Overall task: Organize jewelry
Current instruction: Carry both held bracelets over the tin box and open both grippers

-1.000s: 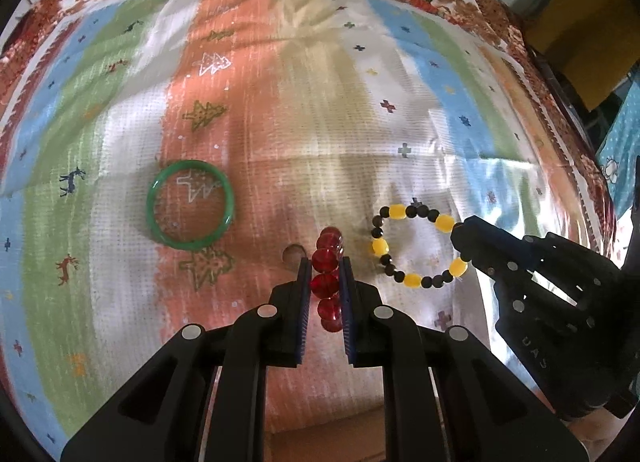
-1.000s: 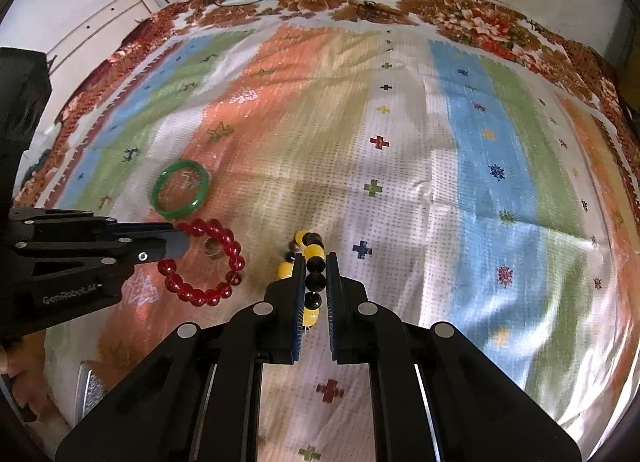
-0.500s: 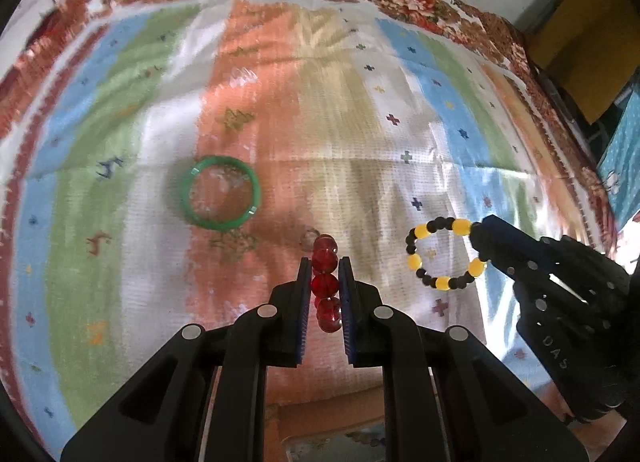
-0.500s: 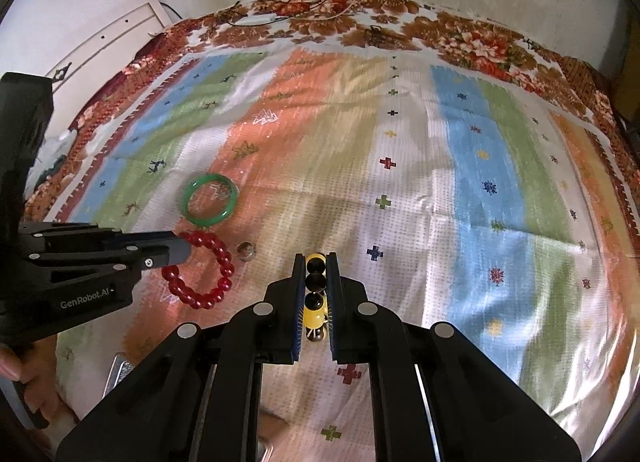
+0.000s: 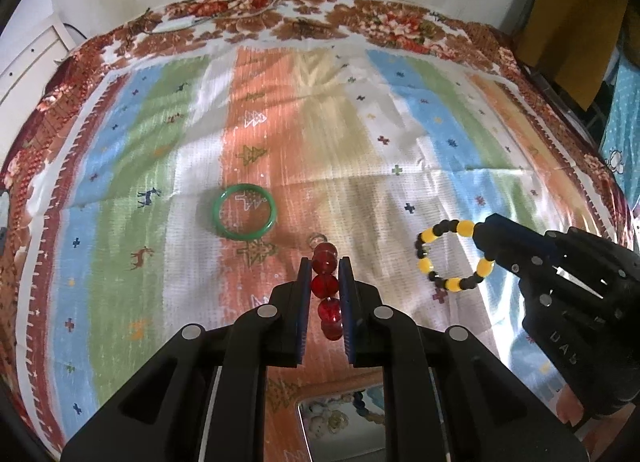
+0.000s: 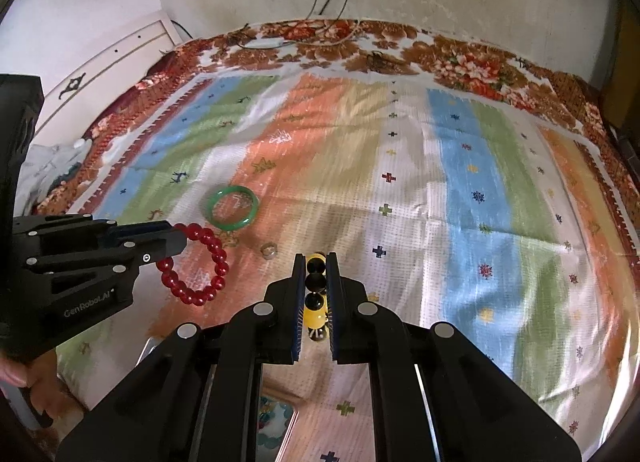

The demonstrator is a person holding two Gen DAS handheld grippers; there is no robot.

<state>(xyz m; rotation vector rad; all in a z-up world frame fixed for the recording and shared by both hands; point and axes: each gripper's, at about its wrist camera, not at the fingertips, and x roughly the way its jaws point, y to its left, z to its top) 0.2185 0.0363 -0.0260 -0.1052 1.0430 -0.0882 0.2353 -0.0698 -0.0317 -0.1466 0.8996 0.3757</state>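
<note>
1. I see a large striped bedcover (image 5: 400, 134) with a brown floral border; it covers the whole bed and has small crosses, trees and deer on its orange, green, blue and white bands
2. My left gripper (image 5: 324, 262) is closed on the red bead bracelet (image 5: 325, 284). In the right wrist view this bracelet (image 6: 200, 262) hangs as a full loop from the tips, above the orange stripe and not touching the cover
3. My right gripper (image 6: 316, 258) is closed on the yellow and black bead bracelet (image 6: 315, 282). In the left wrist view I see this bracelet (image 5: 452, 254) as an open loop at the tips of the right gripper (image 5: 486, 230), held over a white and blue part of the cover
4. A green bangle (image 5: 245, 212) lies flat on the cover, at the border of the white and orange stripes, beyond and left of my left gripper
5. A small clear ring (image 6: 269, 249) lies on the orange stripe, near the bangle and between the two grippers
6. At the near edge of the bed I see a box with a patterned inside (image 5: 340, 414), partly hidden under my grippers
</note>
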